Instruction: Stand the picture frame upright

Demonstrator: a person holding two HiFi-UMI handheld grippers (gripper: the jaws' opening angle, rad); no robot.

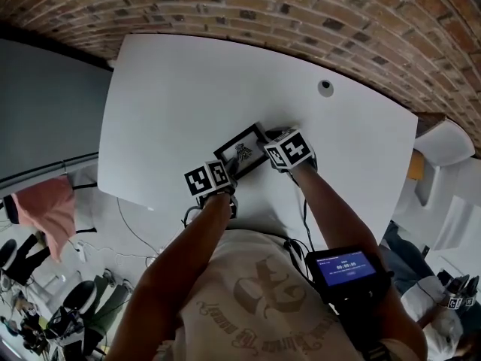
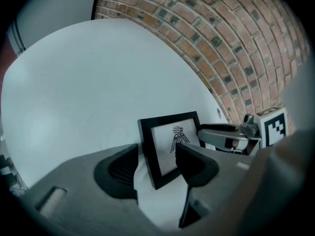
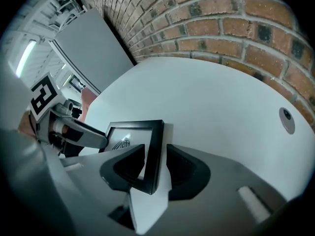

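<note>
Fingers on both sides stand wide apart, and neither pair grips anything. My left fingers (image 2: 118,171) straddle the lower left corner of the picture frame (image 2: 172,146). One sits just outside its black border and the other in front of the glass, and neither is squeezing. My right fingers (image 3: 184,173) straddle the frame's (image 3: 150,151) opposite side, which I see almost edge-on, and a strip of white shows between the border and the outer finger. The frame (image 1: 242,150) stands up on its lower edge on the white worktop (image 1: 225,74), close to the near edge and about midway along it. Its printed bird-like figure faces me. A small round grommet (image 1: 325,88) sits well apart, toward the far right corner, below the brick wall (image 1: 361,21).
</note>
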